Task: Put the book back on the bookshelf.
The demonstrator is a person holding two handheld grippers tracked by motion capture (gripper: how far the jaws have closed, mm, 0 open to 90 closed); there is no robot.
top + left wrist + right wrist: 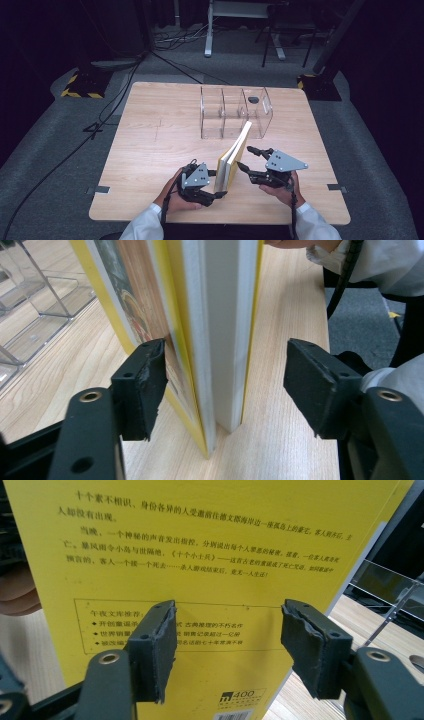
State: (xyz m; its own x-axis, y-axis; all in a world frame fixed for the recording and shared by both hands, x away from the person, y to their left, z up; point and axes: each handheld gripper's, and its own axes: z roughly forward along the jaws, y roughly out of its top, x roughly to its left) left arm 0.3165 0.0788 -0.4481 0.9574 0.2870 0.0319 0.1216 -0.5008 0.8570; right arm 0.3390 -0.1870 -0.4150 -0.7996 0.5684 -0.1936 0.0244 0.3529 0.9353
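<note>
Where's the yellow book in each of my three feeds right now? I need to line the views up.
High view: yellow book stands on edge at centre, between both grippers.
Left gripper view: upper centre, page edges facing, between open jaws.
Right gripper view: back cover across the frame.
Shared landmark: clear organizer.

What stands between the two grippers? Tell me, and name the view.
The yellow book, upright on its edge on the table, stands between the left gripper and the right gripper. The high view shows it.
</note>
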